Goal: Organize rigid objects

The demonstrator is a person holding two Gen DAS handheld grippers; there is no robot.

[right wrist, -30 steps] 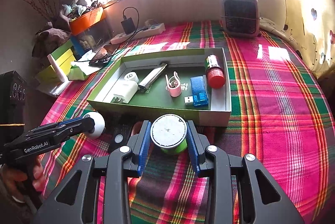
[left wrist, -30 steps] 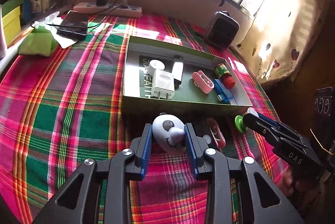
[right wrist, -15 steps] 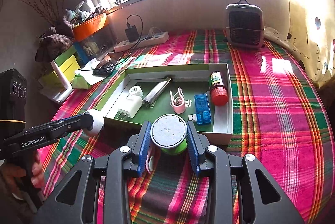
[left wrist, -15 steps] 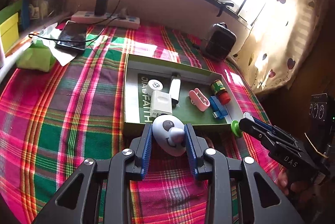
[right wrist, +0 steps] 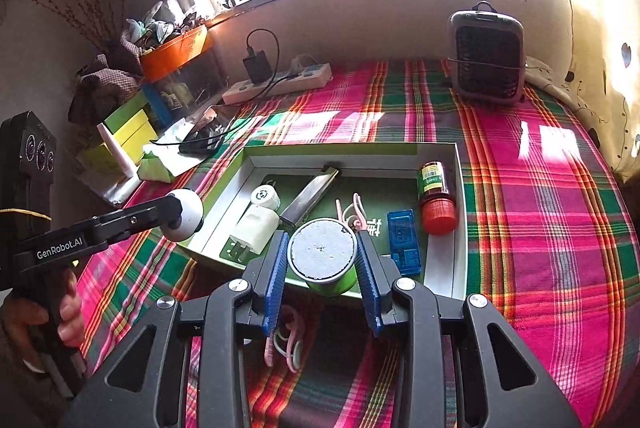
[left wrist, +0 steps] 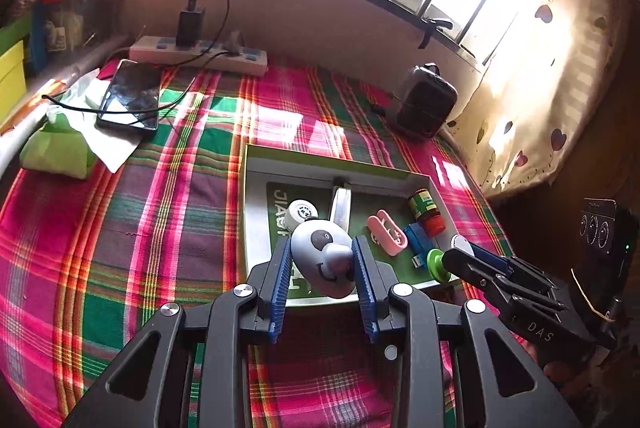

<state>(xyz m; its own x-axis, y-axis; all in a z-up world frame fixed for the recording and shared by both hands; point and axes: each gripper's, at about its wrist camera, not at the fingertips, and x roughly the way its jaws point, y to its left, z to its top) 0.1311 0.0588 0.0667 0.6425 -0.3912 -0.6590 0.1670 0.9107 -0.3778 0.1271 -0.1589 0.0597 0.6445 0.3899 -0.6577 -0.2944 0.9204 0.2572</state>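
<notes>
Plaid cloth [left wrist: 168,220]: pink, green and red check, covering the whole work surface. Upon it, near the centre, lies the shallow green box [right wrist: 352,151], open-topped with pale inner walls, serving as the collecting tray. Contents visible in the right wrist view: a red-capped bottle [right wrist: 436,201] on its side by the right wall, a metal clip [right wrist: 310,195] lying diagonally, a white plug adapter [right wrist: 254,230], a blue USB stick [right wrist: 403,240], a small white round cap [right wrist: 265,196] and a pink clip [left wrist: 387,232].

Step in hand, as judged: the carrying phase, both items held above the near part of the box and not yet set down. The left gripper [left wrist: 322,270] is closed to the width of a white egg-shaped panda toy [left wrist: 324,264], its blue pads pressing both flanks; the toy is smooth and hard, with dark eye patches, a grey snout and a painted smile. The right gripper [right wrist: 322,260] is likewise clamped on a green spool [right wrist: 324,258], a short cylinder with a flat grey-white top face and bright green side.

The next move probably calls for lowering each item onto bare green floor between the present contents, then parting the fingers. A loop of pink and pale bands [right wrist: 286,338] remains on the cloth outside the near wall
</notes>
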